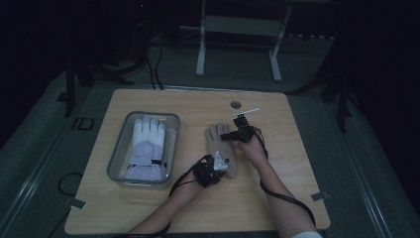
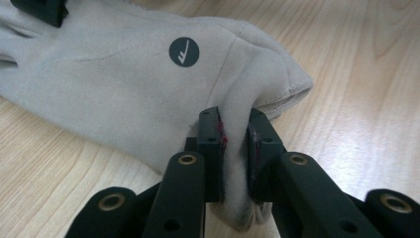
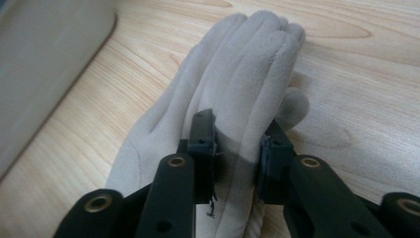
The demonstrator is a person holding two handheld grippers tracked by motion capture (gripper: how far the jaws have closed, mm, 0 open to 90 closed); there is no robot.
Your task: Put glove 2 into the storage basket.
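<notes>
Two gloves: a beige glove [image 1: 220, 147] lies near the table's [image 1: 277, 198] middle, and a white glove [image 1: 146, 146] lies in the bin [image 1: 117, 151] toward the left edge. One bin. Two grippers: the left gripper [image 1: 216, 166] pinches the beige glove's near end, and the right gripper [image 1: 233, 135] pinches its far end. One round hole [image 1: 236, 104] sits near the far edge.
</notes>
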